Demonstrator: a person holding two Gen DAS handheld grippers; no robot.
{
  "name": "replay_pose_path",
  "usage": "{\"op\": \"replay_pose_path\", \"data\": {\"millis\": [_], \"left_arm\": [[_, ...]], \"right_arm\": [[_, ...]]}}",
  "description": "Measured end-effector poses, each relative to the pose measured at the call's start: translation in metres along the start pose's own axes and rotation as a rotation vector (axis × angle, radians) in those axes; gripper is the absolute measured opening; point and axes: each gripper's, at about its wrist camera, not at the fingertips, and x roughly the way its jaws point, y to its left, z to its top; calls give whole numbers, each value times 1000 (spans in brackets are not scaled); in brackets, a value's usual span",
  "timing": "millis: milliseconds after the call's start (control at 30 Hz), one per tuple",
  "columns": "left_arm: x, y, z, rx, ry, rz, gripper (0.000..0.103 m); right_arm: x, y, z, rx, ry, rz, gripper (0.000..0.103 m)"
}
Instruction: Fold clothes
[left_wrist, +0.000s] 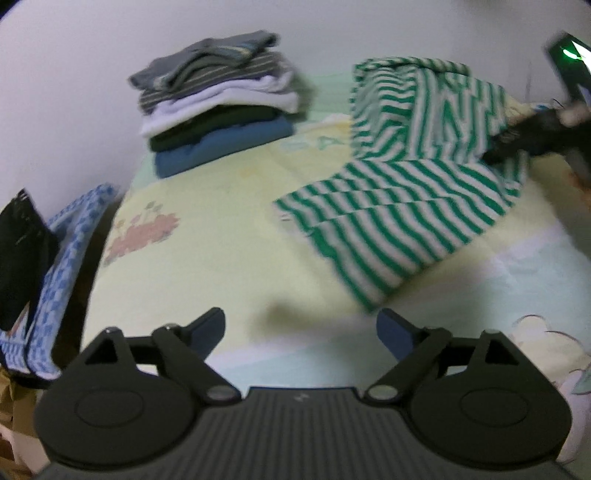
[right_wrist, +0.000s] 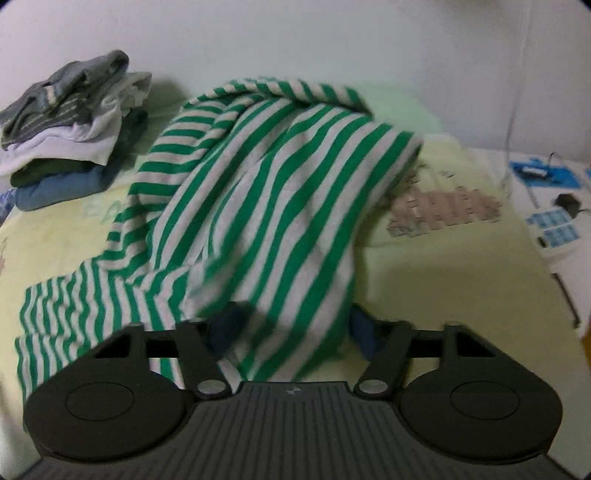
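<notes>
A green-and-white striped garment (left_wrist: 402, 206) lies on the pale yellow bed sheet (left_wrist: 207, 258), partly folded, its far part lifted at the right. My left gripper (left_wrist: 301, 332) is open and empty, above the sheet in front of the garment. In the right wrist view the striped garment (right_wrist: 266, 206) drapes over my right gripper (right_wrist: 291, 332); its fingers stand wide apart with cloth hanging between and over them. The right gripper also shows blurred at the right edge of the left wrist view (left_wrist: 532, 136).
A stack of folded clothes (left_wrist: 218, 107) stands at the back left by the wall, also in the right wrist view (right_wrist: 70, 129). A blue checked cloth (left_wrist: 62, 266) hangs off the bed's left edge. A white side table (right_wrist: 546, 206) with small items is at right.
</notes>
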Motion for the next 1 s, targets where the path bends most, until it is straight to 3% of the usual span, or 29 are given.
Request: {"op": "replay_pose_path", "data": {"millis": [100,233,367,533,667,767,867,900,967,1000], "left_arm": [[0,-24,4,71,-20,15,91],[4,-44,12,99,-21,1,92],[4,-58,25,109,-44,7,92],[-18,-59,44,78,-151,16,97],[-44,-56,42,55,-223,-66,102],[-57,-55,27,67,-237,-134,102],[-63,-54,0,140,-230,-120,102],[-63,-51,-9,156,-215,-126,102],[-59,-41,-25,163,-171,-156,102],[-57,-37,-32,164,-150,-169,102]], "right_arm": [[-18,6,16,22,-29,117,12],[-85,25,47,-74,-207,290,9],[-150,25,82,-38,-359,443,7],[-218,33,95,-64,-491,616,7],[-235,50,74,-118,-438,732,7],[-227,68,45,-219,-310,766,7],[-206,74,3,-315,-136,743,7],[-197,72,-13,-347,-54,736,12],[-187,60,-41,-397,84,679,12],[-185,54,-49,-406,102,630,12]]}}
